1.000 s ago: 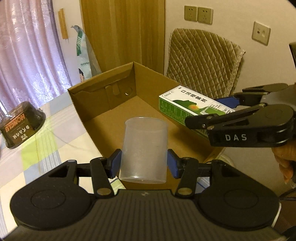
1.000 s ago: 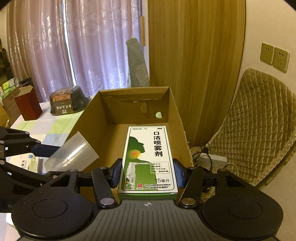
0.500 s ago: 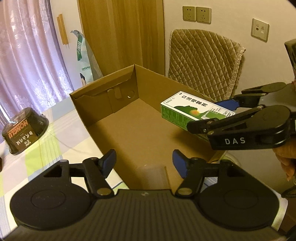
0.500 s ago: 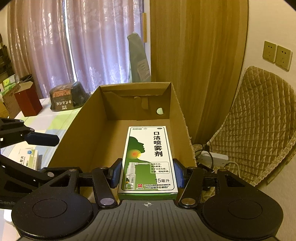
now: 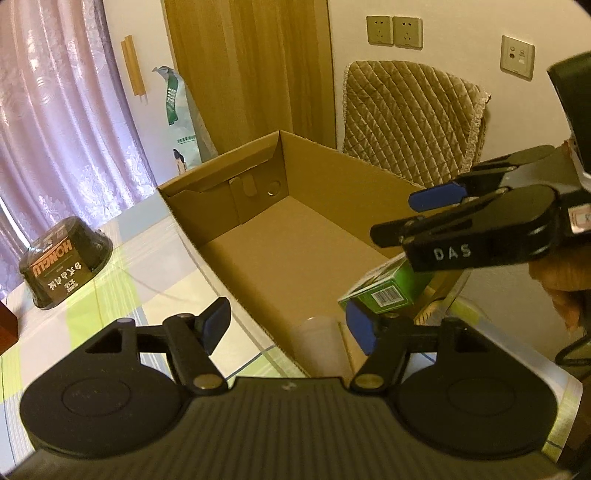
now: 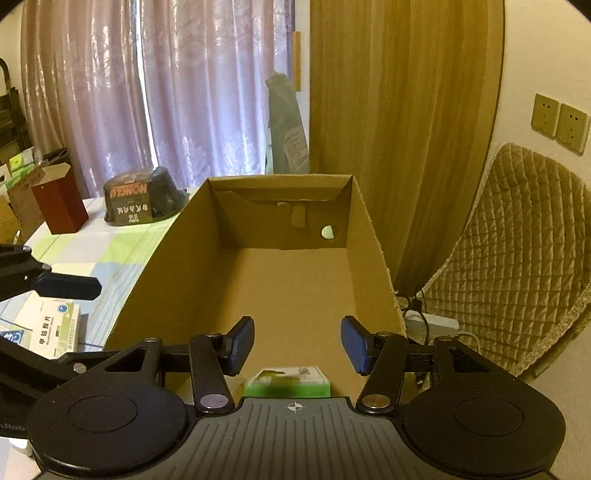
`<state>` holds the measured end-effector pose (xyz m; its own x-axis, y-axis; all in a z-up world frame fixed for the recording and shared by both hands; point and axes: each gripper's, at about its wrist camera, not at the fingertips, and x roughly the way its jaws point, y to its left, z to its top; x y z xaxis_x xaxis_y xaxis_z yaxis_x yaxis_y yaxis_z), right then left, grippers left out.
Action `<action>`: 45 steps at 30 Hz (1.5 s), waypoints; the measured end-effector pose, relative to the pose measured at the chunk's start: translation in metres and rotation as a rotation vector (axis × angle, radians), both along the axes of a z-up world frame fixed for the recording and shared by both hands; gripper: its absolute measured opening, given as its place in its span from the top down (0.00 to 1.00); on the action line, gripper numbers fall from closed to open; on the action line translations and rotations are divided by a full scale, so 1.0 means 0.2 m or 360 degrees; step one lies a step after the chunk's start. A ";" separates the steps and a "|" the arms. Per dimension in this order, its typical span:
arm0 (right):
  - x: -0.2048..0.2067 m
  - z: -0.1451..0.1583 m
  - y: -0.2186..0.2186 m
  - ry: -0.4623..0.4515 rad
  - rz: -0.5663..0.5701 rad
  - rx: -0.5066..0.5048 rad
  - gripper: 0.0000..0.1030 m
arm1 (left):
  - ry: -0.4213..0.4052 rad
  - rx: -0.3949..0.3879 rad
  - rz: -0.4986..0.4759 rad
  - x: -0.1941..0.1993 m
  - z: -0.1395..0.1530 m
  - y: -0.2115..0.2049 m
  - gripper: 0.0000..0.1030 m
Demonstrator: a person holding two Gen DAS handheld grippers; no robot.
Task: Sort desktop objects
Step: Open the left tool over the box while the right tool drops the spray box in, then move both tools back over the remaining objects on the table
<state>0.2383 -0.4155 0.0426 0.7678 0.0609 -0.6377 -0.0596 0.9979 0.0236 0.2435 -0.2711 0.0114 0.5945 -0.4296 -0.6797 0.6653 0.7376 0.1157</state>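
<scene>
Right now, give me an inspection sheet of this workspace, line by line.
Surface: table under a green, blue and white checked cloth.
Job's things: cardboard box open on top; clear cup and green carton at its near end, carton blurred.
Clutter: black bowl upside down, red box, white medicine box, all on the cloth.
Grippers: left gripper open, holding nothing; right gripper open, above the carton.
Cables: white power strip with cords on the floor beside the box.
Surroundings: quilted chair, wall sockets, curtain.
</scene>
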 end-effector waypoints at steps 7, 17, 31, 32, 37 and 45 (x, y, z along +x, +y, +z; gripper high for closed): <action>-0.06 0.05 0.01 0.0007 -0.0028 0.0042 0.46 | 0.0014 -0.0052 0.0050 -0.07 0.04 0.08 0.35; -0.27 0.21 0.09 -0.0141 -0.0058 0.0084 0.07 | 0.0009 -0.0119 0.0146 -0.27 0.11 0.26 0.30; -0.60 0.25 0.38 -0.0108 0.0039 0.0187 0.07 | 0.0041 -0.0196 0.0370 -0.63 0.13 0.70 0.14; -0.63 0.25 0.41 -0.0112 0.0053 0.0192 0.07 | 0.0045 -0.0211 0.0393 -0.66 0.13 0.75 0.09; -0.70 0.21 0.58 -0.0076 0.0125 0.0255 0.06 | 0.0069 -0.0198 0.0561 -0.79 0.10 0.99 0.02; -0.75 0.10 0.82 0.0037 0.0248 0.0274 0.06 | 0.0101 -0.0114 0.0790 -0.89 0.04 1.33 0.01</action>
